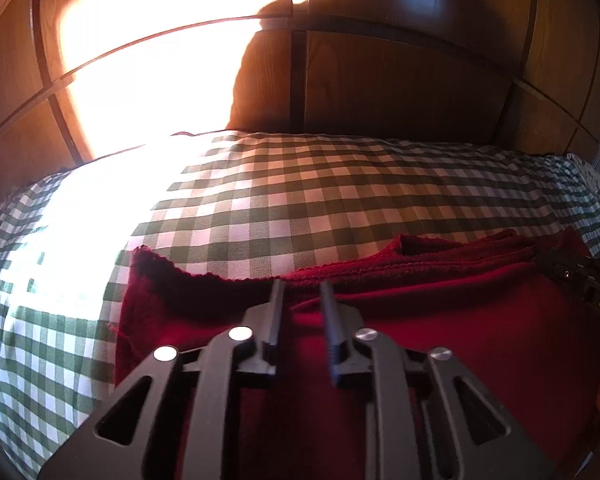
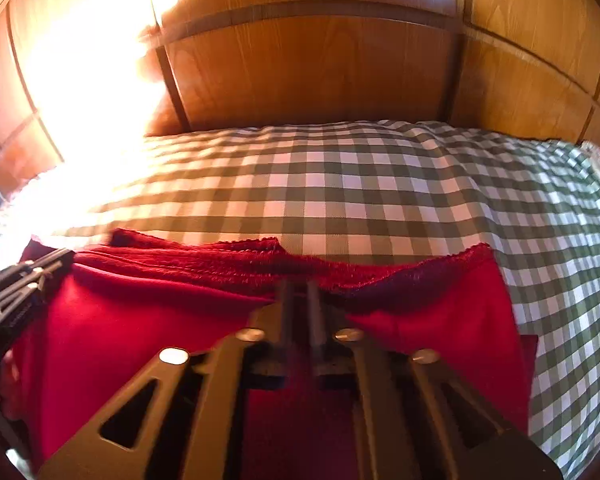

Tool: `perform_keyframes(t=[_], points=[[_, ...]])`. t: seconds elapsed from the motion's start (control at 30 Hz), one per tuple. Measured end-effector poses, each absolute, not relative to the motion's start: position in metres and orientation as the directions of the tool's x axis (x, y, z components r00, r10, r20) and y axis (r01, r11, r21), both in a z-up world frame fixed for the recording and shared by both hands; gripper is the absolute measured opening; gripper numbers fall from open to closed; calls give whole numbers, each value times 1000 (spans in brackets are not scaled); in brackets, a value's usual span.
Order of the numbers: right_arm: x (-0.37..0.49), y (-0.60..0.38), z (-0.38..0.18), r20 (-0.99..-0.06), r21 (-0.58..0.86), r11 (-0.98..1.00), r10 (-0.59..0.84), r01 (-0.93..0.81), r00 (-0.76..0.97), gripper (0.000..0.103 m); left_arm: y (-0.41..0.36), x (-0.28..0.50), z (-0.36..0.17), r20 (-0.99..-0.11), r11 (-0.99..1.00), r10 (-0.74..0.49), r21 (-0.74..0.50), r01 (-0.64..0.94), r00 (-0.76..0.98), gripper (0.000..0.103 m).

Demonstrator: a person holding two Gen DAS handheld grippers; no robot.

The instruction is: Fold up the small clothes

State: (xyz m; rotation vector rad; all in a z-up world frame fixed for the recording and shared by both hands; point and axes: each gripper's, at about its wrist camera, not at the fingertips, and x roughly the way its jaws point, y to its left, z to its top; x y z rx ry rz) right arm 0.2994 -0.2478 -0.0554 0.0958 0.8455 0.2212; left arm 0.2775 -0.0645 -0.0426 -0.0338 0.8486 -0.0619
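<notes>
Red garment point(image 1: 440, 320) is lying on the green-and-white checked cloth point(image 1: 340, 192), at its near edge, away from the wooden panelling point(image 1: 400, 80). Left gripper point(image 1: 302, 292) is sitting over the garment's far hem, jaws narrowly apart; can't tell if they're pinching fabric. Right gripper point(image 2: 300, 292) is on the same hem, jaws nearly shut on fabric.

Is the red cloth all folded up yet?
Not yet. The red cloth already shows layered edges at its far side, so some folding looks done. Both the left gripper and right gripper pinch its edge over the checked cover. Laying it flat remains.
</notes>
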Motion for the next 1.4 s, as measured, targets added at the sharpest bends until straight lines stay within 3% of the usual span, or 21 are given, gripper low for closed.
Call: perform_keyframes(t=[0.03, 0.13, 0.2, 0.3, 0.43, 0.5, 0.63, 0.97, 1.1, 1.23, 1.4], points=[[294, -255, -50, -713, 191, 971, 238, -144, 660, 59, -60, 269, -37, -735, 997, -80, -74, 38, 673, 34], [285, -278, -43, -709, 235, 963, 264, -134, 654, 59, -50, 240, -30, -715, 996, -78, -80, 30, 695, 33], [287, -286, -51, -748, 178, 978, 206, -109, 631, 59, -43, 228, -37, -728, 998, -56, -70, 8, 684, 35], [303, -309, -82, -811, 165, 986, 146, -18, 566, 52, -38, 227, -61, -765, 999, -10, -28, -18, 643, 44], [305, -321, -77, -797, 207, 978, 163, 10, 581, 48, -36, 226, -58, -770, 999, -16, -32, -14, 638, 46], [295, -327, -67, -789, 217, 976, 169, 11, 591, 49, -32, 216, -51, -773, 998, -21, -51, -28, 635, 53], [255, -353, -50, -750, 266, 963, 180, 41, 637, 68, -16, 194, -42, -765, 993, -51, -105, -46, 642, 53], [173, -394, -96, -711, 548, 832, 410, 85, 571, 68, -20, 114, -50, -754, 992, -85, -128, -18, 651, 54], [156, -380, -102, -653, 628, 776, 487, 56, 580, 68, -42, 110, -54, -769, 1000, 1, 2, 0, 639, 54], [147, -366, -103, -641, 634, 773, 514, 16, 571, 68, -35, 112, -50, -771, 999, -15, -38, -22, 637, 58], [144, -367, -105, -654, 619, 784, 481, 48, 584, 52, -35, 110, -47, -770, 999, -24, -40, -11, 638, 58]])
